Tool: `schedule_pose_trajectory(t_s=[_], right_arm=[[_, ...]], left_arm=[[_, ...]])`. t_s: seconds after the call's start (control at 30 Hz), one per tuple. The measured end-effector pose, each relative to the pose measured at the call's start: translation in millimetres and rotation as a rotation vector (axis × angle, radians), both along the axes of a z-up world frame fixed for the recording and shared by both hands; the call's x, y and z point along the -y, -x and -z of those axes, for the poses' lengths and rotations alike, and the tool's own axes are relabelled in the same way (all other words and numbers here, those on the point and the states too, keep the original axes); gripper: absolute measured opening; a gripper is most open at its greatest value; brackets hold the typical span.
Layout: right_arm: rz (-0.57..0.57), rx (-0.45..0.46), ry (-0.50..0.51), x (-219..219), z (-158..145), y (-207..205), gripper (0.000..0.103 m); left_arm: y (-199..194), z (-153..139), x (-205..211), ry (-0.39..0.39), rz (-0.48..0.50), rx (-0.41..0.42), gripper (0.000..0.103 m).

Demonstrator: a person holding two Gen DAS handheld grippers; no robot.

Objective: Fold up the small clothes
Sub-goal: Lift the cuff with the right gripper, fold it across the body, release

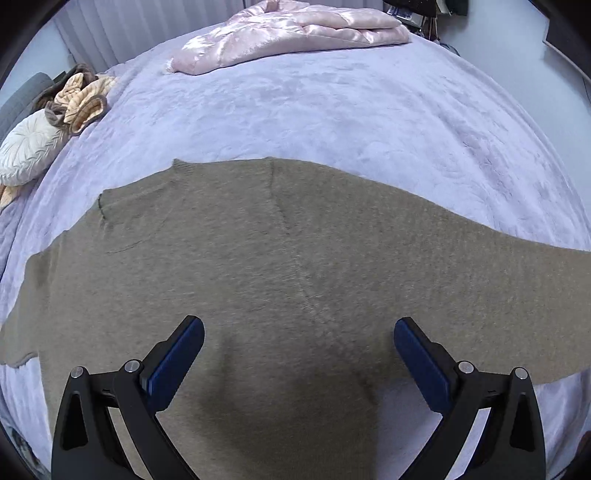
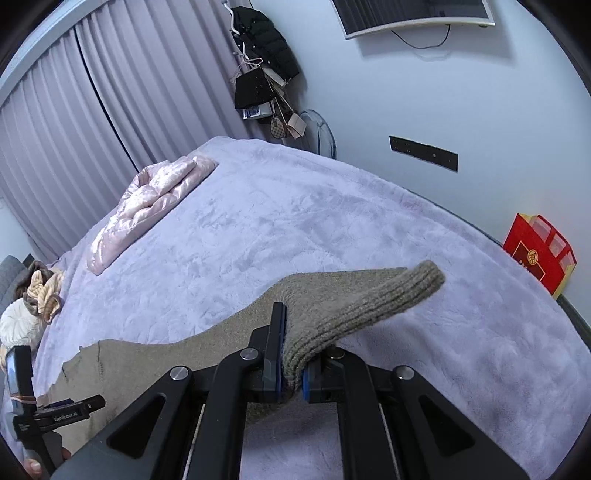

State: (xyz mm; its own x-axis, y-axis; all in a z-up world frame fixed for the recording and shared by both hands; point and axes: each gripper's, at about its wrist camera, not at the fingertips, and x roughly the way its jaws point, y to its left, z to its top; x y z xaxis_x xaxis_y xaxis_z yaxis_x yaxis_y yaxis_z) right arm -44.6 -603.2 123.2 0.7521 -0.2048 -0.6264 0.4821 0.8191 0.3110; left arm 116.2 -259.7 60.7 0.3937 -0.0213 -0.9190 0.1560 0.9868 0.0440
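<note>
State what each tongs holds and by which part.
Right tongs grip the sweater by its ribbed sleeve cuff. Left tongs are open, holding nothing.

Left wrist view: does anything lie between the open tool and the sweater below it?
Nothing visible does. The left tool hangs open directly over the brown sweater, which lies spread on the lilac blanket. The pink quilt and striped garment lie far off. The right tool is shut on the sleeve cuff.

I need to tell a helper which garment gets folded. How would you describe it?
Look at the lilac bed. Spread flat across its near side lies the taupe knit sweater. Unlike the shiny pink quilted jacket at the far edge, it is matte, with one ribbed cuff pinched.
</note>
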Motion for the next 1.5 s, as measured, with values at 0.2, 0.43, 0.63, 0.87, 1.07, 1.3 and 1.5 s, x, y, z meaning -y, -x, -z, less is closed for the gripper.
schedule_pose_trajectory(t_s=[0.2, 0.43, 0.63, 0.87, 1.07, 1.3, 1.5], right_arm=[[-0.019, 0.012, 0.094, -39.2, -47.6, -5.0, 0.007], [-0.081, 0.038, 0.199, -106.6, -94.8, -18.2, 0.007], [-0.133, 0.045, 0.249, -162.6, -116.2, -30.3, 0.007], [-0.214, 0.041, 0.288, -233.0, -122.9, -42.5, 0.007], [-0.287, 0.038, 0.306, -287.6, -124.1, -58.7, 0.007], [-0.382, 0.006, 0.366, -360.0, -113.0, -82.8, 0.007], [-0.462, -0.039, 0.429, -425.6, -90.2, -103.6, 0.007]], left_arm=[[10.2, 9.0, -62.9, 0.049, -0.083, -0.049, 0.103], [32.5, -2.5, -101.2, 0.052, -0.084, -0.029, 0.103], [50.7, -20.0, -132.4, 0.055, -0.074, 0.023, 0.103], [69.1, -19.6, -172.1, 0.074, -0.089, 0.037, 0.103], [87.2, -3.0, -210.7, 0.053, -0.115, 0.041, 0.103], [102.7, 13.6, -265.7, 0.078, -0.188, 0.023, 0.103], [115.8, 7.8, -297.9, 0.071, -0.223, 0.050, 0.103]])
